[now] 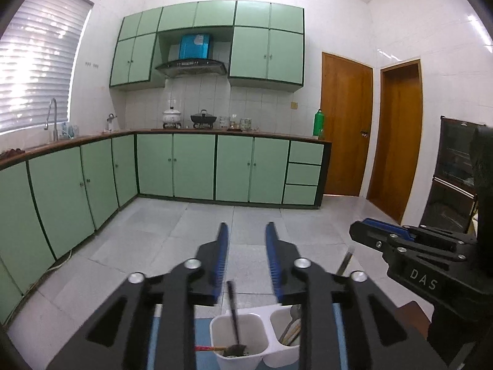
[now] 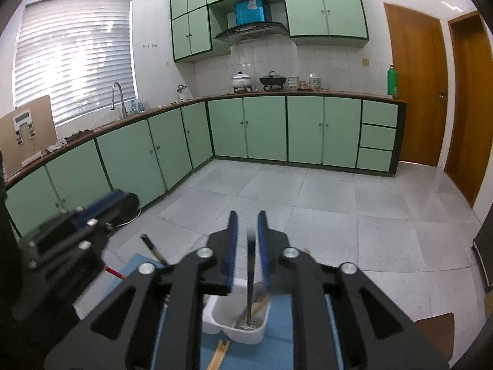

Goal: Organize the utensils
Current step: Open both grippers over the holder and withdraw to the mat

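- Blue mat [image 2: 280, 336] lies under a white two-cell caddy [image 1: 246, 336].
- Left gripper [image 1: 246, 240] hangs above the caddy, jaws apart, holding nothing.
- Right gripper [image 2: 246, 231] has its jaws narrowly parted around a dark utensil [image 2: 250, 277] standing in one cell; whether they grip it is unclear.
- Chopsticks [image 2: 219, 353] lie on the mat beside the caddy.

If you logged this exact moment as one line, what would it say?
left gripper: open, empty, above white utensil holder | right gripper: open around dark-handled utensil standing in holder
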Demonstrator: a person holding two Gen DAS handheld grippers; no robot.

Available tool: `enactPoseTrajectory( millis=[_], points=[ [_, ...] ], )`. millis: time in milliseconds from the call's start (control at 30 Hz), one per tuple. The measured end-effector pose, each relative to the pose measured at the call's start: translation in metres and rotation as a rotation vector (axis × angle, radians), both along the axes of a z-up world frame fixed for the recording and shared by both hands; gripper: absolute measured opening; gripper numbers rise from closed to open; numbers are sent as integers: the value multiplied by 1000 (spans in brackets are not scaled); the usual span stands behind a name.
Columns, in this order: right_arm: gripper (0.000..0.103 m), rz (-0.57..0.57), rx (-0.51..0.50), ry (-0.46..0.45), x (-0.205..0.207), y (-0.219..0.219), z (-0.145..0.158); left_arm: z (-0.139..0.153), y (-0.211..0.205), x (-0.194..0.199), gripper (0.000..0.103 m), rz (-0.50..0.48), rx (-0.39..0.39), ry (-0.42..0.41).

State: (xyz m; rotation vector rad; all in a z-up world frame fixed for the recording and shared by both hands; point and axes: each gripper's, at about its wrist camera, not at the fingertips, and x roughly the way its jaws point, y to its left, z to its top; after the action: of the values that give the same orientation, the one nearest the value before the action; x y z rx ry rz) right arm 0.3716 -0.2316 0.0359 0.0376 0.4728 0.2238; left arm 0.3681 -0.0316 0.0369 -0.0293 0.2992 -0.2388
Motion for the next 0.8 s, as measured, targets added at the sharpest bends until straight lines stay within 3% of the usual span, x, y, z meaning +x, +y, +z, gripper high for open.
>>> enactPoseTrajectory(
  millis=[267,367,533,800],
  points=[
    [50,-60,1,-75,-55,-37,8,10,11,-49,51,-5,15,-27],
    [69,-83,-19,-89,-86,-46,-1,-1,14,-78,60,-6,14,-3],
    [85,-88,5,-44,-145,-60,-43,-48,18,-125,70,-1,24,85],
    [86,-101,11,163,-206,-46,-138,-161,45,-171,70,79,13,379]
  ],
)
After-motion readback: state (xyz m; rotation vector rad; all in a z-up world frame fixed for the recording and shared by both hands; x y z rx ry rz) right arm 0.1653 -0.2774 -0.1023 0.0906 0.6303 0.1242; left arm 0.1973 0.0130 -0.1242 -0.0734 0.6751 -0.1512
